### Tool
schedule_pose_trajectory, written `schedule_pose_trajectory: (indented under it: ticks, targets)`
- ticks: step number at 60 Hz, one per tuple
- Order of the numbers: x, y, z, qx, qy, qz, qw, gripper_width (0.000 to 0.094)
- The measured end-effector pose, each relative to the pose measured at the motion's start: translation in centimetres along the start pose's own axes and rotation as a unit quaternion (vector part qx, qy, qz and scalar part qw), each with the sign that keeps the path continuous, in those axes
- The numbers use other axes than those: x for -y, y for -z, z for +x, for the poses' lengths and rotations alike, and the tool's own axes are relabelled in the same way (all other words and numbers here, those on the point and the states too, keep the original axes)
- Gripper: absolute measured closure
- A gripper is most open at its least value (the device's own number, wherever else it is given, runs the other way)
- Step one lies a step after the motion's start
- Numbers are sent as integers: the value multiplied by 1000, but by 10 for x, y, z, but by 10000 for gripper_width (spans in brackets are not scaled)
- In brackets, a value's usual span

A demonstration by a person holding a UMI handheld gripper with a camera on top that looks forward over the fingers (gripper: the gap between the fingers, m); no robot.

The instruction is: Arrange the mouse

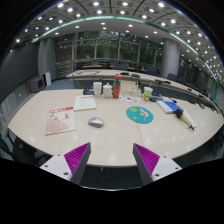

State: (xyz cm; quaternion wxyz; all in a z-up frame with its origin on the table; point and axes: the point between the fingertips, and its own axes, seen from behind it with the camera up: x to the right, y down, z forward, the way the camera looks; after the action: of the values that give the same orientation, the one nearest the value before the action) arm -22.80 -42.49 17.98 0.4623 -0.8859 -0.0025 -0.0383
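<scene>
Grey mouse (pixel 96 122) lies flat on the table.

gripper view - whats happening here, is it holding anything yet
Nothing is held. The hand-held gripper hovers open over the near edge of a large pale table, fingers empty. The mouse sits on the table well beyond the fingers, untouched. Near it lie a round teal mat, papers and a red can farther back. The room looks like an office with ceiling lights.
</scene>
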Motion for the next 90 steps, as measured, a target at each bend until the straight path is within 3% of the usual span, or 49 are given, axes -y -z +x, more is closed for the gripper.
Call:
schedule_pose_trajectory:
  ticks: [17, 25, 42, 69, 76, 81, 85, 90]
  targets:
    - [-23, -53, -47, -6, -3, -22, 1000, 76]
    - [-29, -109, -83, -6, -5, -24, 1000, 77]
    - [-5, -246, -80, -12, 34, -33, 999, 79]
    - [28, -366, -92, 51, 48, -60, 996, 89]
    - [35, -382, -95, 74, 45, -61, 994, 146]
    - [38, -388, -98, 93, 44, -60, 993, 276]
    - [41, -392, -97, 98, 53, -56, 992, 438]
    - [41, -392, -98, 101, 60, -54, 992, 467]
